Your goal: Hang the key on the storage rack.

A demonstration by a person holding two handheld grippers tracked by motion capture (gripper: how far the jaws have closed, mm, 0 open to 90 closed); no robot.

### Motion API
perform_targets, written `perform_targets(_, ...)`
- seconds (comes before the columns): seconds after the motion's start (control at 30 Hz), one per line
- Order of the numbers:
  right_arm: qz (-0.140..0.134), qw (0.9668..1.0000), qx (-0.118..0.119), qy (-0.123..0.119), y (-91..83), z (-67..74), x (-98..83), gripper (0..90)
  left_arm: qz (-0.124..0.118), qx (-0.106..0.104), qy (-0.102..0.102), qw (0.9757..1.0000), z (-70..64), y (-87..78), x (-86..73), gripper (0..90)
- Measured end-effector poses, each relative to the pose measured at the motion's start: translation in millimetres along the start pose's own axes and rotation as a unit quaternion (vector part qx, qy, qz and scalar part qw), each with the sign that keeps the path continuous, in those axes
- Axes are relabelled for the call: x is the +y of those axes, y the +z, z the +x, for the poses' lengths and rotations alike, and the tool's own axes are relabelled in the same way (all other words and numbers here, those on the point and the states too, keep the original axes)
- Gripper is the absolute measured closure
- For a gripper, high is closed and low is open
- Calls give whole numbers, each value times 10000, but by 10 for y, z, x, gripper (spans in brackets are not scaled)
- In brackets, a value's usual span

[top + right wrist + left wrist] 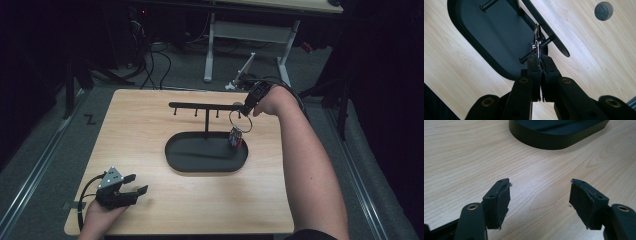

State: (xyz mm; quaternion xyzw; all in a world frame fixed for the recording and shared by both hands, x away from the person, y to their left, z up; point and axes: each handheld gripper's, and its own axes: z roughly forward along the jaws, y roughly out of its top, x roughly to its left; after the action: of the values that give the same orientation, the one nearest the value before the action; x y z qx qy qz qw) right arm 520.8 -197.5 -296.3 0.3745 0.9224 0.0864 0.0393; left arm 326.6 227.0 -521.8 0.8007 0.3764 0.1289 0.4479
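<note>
A black stand with an oval tray (175,150) and a crossbar (200,105) with small pegs stands mid-table. A metal key ring (240,120) with a colourful tag (235,137) hangs by the bar's right end. My right gripper (247,109) is shut on the key ring (537,41), right at the rightmost peg (543,45); whether the ring is over the peg I cannot tell. My left gripper (136,184) rests near the table's front left corner, open, nothing between its pads (504,200). The oval tray (554,137) lies ahead of it.
The light wooden table (150,120) has bare room left and front of the stand. A round grey cap (603,11) sits in the tabletop. Beyond the far edge stand a white desk frame (250,35) and cables on the floor.
</note>
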Motion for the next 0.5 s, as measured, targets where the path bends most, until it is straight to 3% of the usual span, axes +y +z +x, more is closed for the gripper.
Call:
perform_targets(0.27,-175,9998,-78,36,-25,48,28,813,-25,-7,-1,10000,0,-1,2,334)
perform_targets(0.3,-311,9994,-108,130,-65,66,21,780,-30,-19,-17,10000,3,-4,3,334)
perform_targets(0.4,-367,9992,-109,135,-90,77,-1,757,-44,-14,-13,10000,6,-6,4,334)
perform_targets(0.5,-579,9977,-124,338,-110,96,-103,670,-48,-31,-17,10000,0,-8,4,334)
